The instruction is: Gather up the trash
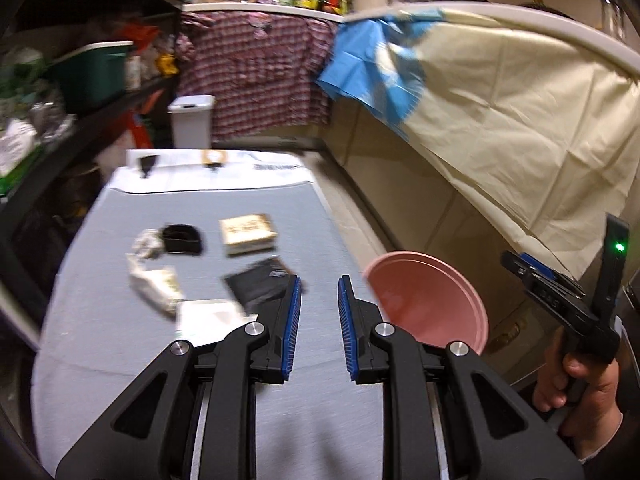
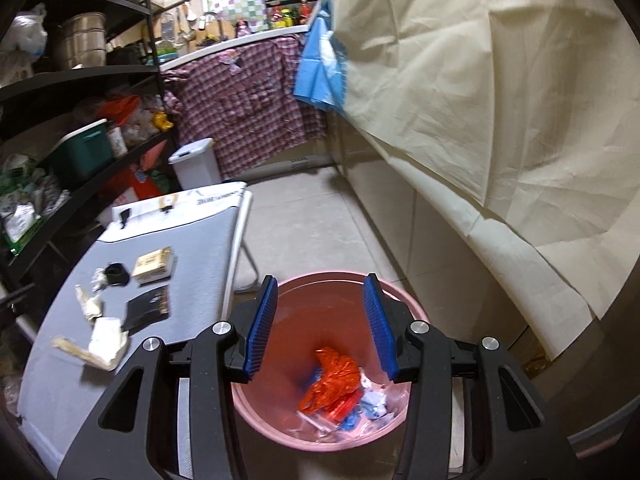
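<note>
My left gripper [image 1: 319, 280] is open and empty above the grey board [image 1: 120, 360], just right of a black packet [image 1: 256, 286]. On the board lie a tan box [image 1: 248, 234], a black cup-like piece [image 1: 182, 238], crumpled white wrappers [image 1: 154, 284] and a white paper [image 1: 210, 316]. My right gripper [image 2: 320, 280] is open and empty over the pink bin [image 2: 416, 308], which holds an orange wrapper [image 2: 332, 380] and other scraps. The bin also shows in the left wrist view [image 1: 432, 300], with the right gripper [image 1: 508, 258] beyond it, seen side-on.
A dark shelf unit [image 1: 60, 92] full of goods runs along the left. A white lidded bin [image 1: 191, 120] stands past the board's far end. A cream sheet [image 2: 480, 100] hangs on the right. Tiled floor [image 2: 304, 232] lies between board and cabinets.
</note>
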